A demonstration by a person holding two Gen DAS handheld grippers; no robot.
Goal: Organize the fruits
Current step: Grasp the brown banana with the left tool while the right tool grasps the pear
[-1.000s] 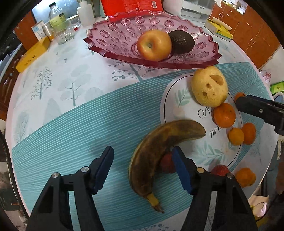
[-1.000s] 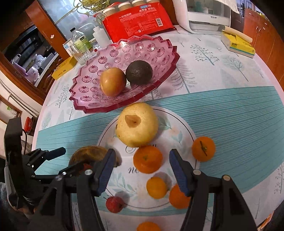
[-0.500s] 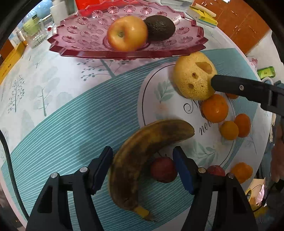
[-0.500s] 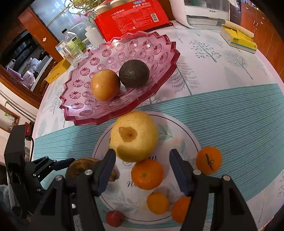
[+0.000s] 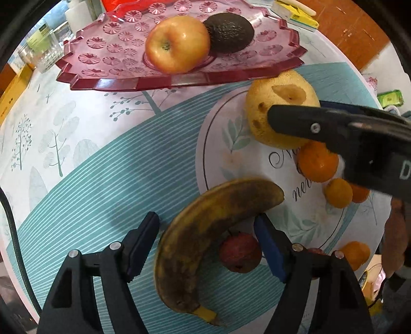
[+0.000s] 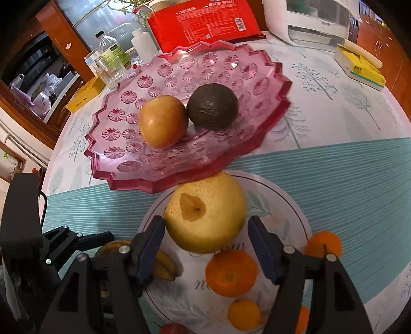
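Left wrist view looks almost straight down on a round table (image 5: pixel 77 144) with a tree-print cloth. The left gripper (image 5: pixel 206 235) hangs over a badly browned banana (image 5: pixel 203 231) that lies across the edge of a white printed circle (image 5: pixel 226 159) on the cloth. Its jaws have just been opening and stand wide, one on each side of the banana's middle; neither blue pad presses on the peel. A small red fruit (image 5: pixel 240 255) sits tucked under the banana's curve, just beside the right-hand finger.

From the right wrist view, the right gripper (image 6: pixel 206 248) straddles the near side of a big yellow pear (image 6: pixel 205 213) with a brown scar on its skin. Those jaws have also just been opening, and both pads stand clear of the fruit, so nothing is gripped. The pear rests on the white circle, right at the rim of a pink plastic tray (image 6: pixel 164 177). On the tray an apple (image 6: pixel 163 124) and a dark avocado (image 6: pixel 212 106) touch each other. An orange (image 6: pixel 231 272) lies just beside the pear, with a smaller one (image 6: pixel 244 313) nearer the camera and another (image 6: pixel 325 244) off to the right. Behind the tray stand a red packet (image 6: pixel 205 20), a bottle (image 6: pixel 109 54) and a yellow box (image 6: pixel 84 93).
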